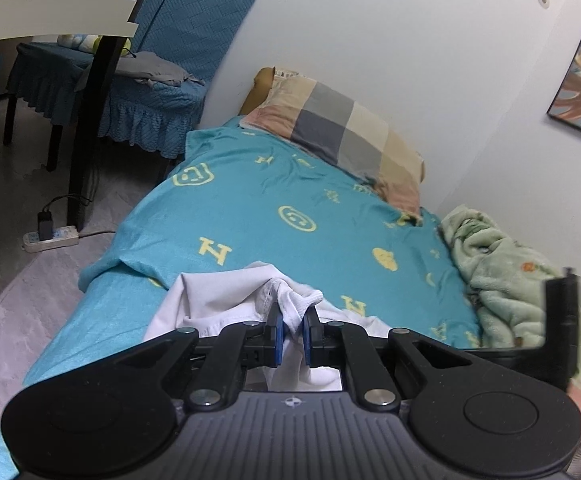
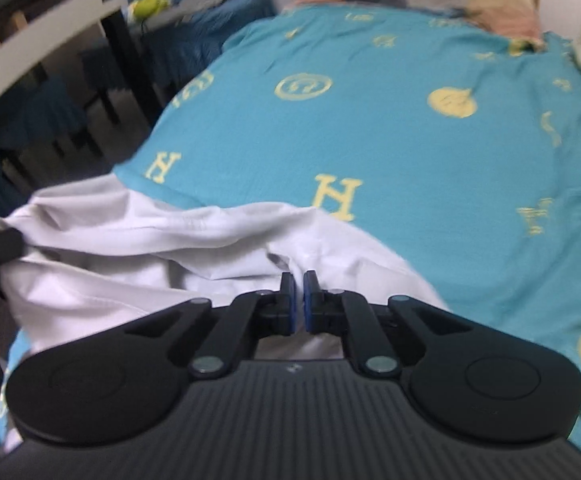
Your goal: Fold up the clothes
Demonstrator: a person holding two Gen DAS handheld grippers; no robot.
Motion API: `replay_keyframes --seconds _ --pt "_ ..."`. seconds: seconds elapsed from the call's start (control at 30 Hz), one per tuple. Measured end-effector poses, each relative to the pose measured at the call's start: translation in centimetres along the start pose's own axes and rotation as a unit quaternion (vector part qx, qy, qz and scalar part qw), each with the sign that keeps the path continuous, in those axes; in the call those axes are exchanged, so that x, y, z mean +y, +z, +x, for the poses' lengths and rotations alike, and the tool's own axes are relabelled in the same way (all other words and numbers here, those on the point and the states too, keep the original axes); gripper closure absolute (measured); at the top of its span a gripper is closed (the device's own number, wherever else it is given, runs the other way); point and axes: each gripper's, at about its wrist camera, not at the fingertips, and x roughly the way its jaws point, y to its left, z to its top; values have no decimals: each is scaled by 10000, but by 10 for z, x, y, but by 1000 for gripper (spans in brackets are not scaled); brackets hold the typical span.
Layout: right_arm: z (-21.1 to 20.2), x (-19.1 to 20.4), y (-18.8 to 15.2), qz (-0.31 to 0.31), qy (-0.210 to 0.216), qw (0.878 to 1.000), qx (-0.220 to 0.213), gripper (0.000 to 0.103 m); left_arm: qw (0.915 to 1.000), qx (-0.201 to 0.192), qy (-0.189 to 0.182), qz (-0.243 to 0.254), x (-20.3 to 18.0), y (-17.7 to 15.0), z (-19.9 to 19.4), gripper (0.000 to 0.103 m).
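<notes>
One white garment (image 2: 138, 236) only, lying crumpled at the near edge of the bed (image 2: 410, 140), on the turquoise sheet with yellow letters. Spread toward 9 o'clock in the right wrist view, with one end hanging past the bed edge.

Left gripper (image 1: 290, 318) closed tight on a bunched fold of the white cloth, seen clearly between the blue pads (image 1: 276, 326). Right gripper (image 2: 298, 290) also nearly closed, fingers narrow, tips right at a wrinkle of the garment; whether cloth is really pinched there, cannot tell for sure, though a thin edge seems caught.

Seems to be the early step: taking two points of the garment to lift and spread it flat. Next move probably calls for pulling both hands apart and up, keeping both grips firm, then laying the cloth smooth on the free sheet toward 12 o'clock.

Further out: checked pillow (image 1: 342, 132) at 12 o'clock, green blanket (image 1: 502, 264) at 3 o'clock, blue covered chairs (image 1: 162, 92) at 10 o'clock.
</notes>
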Motion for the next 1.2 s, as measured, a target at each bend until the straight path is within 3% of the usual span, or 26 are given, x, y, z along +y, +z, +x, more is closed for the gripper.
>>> replay_keyframes --seconds 0.07,0.2,0.33,0.4,0.57,0.7,0.83,0.97,1.0,1.03,1.2 --pt "-26 -1 -4 24 -61 9999 -125 96 9998 85 -164 -60 -1 0 -5 93" --pt "-73 -1 -24 134 -188 9995 -223 96 9986 444 -81 283 -12 -10 -18 92" --pt "-76 -8 -52 262 -17 9990 375 95 9952 757 115 611 -20 -25 -26 92" --pt "-74 -10 -59 337 -60 9985 427 94 9942 812 173 686 -23 -30 -29 91" --pt "-80 3 -49 -27 -43 9998 -186 89 9946 625 69 823 -28 -31 -41 77" --pt "-66 3 -43 -43 63 9995 -298 59 9952 386 47 893 -32 -27 -49 60" --pt "-49 7 -38 -203 -140 9994 -224 59 9929 91 85 1185 -40 -25 -54 49" --pt "-39 16 -38 -546 -406 9975 -187 65 9880 58 135 1535 -51 -23 -44 44" --pt "-38 17 -38 -565 -486 9970 -231 84 9863 80 191 1634 -54 -24 -39 44" --pt "-38 15 -36 -496 -470 9974 -243 93 9844 82 259 1740 -57 -24 -34 44" --pt "-64 3 -27 177 -63 9972 -728 97 9774 -295 214 2084 -73 -21 -24 38"
